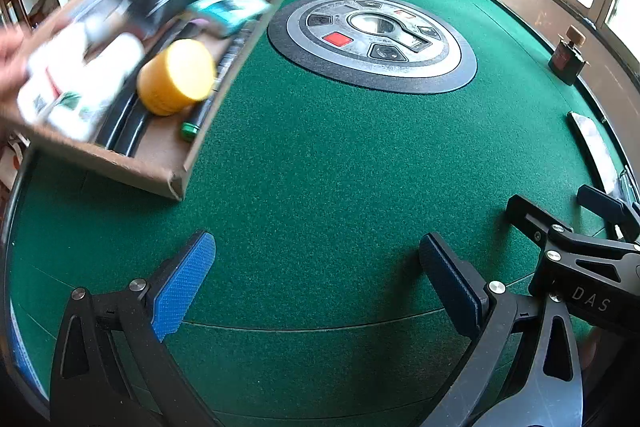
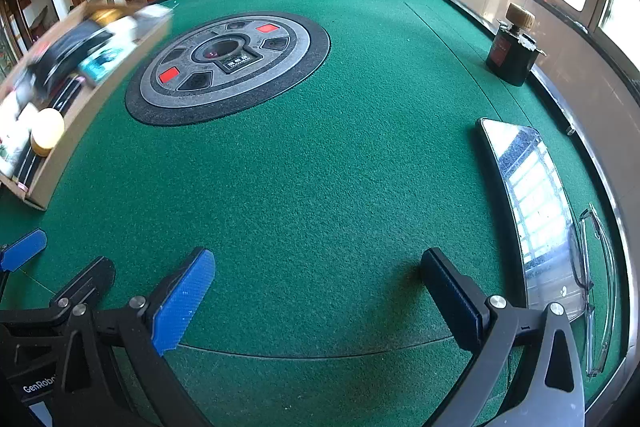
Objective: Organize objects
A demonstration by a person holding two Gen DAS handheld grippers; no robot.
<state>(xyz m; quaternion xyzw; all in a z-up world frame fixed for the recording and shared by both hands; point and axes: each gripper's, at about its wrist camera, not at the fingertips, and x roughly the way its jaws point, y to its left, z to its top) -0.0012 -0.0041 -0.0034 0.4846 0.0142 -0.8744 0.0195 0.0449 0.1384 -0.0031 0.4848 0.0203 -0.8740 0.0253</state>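
Observation:
A shallow cardboard box (image 1: 176,183) sits at the left of the green table, blurred by motion, with a bare hand (image 1: 8,63) at its left edge. It holds a yellow round tub (image 1: 176,81), white packets (image 1: 80,75), a teal packet (image 1: 228,13), black pens and a green-capped pen (image 1: 188,131). The box also shows in the right wrist view (image 2: 60,163). My left gripper (image 1: 316,283) is open and empty over the felt near the front edge. My right gripper (image 2: 318,291) is open and empty beside it, to the right.
The table's round control panel (image 1: 372,43) with red buttons is in the middle. A dark bottle with a cork cap (image 2: 514,47), a phone (image 2: 532,203) and a pair of glasses (image 2: 596,287) lie along the right edge. Chairs and cabinets stand behind.

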